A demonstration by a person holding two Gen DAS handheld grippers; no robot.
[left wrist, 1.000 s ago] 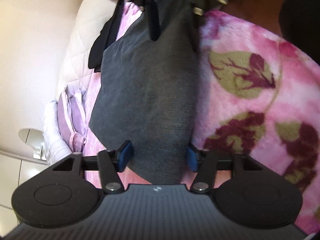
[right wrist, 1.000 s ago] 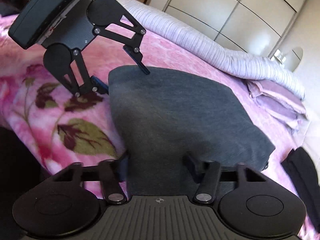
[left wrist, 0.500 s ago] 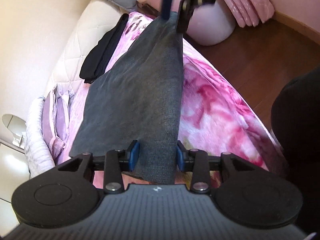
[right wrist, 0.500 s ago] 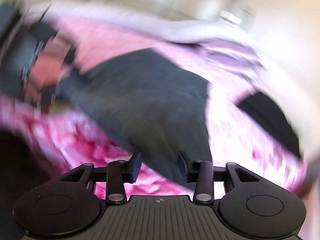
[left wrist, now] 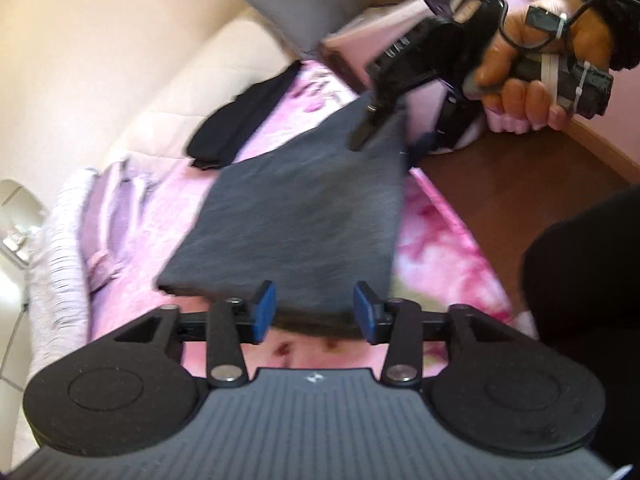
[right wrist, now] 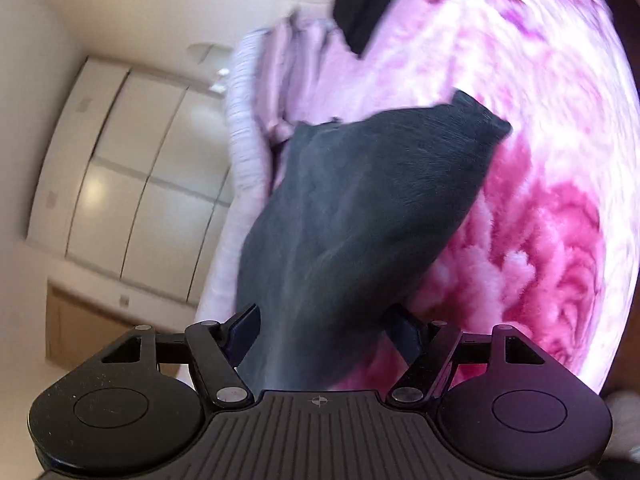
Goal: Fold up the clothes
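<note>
While the dark grey garment (left wrist: 304, 216) stretches above the pink floral blanket (left wrist: 444, 256), the left gripper (left wrist: 315, 312) has its blue pads spread wide, the cloth's near edge between them — whether they touch it I cannot tell. The right gripper (right wrist: 326, 330) also stands spread, grey fabric bunched between its fingers — a black garment (left wrist: 240, 120) lies apart near the cream headboard (left wrist: 188, 92).
</note>
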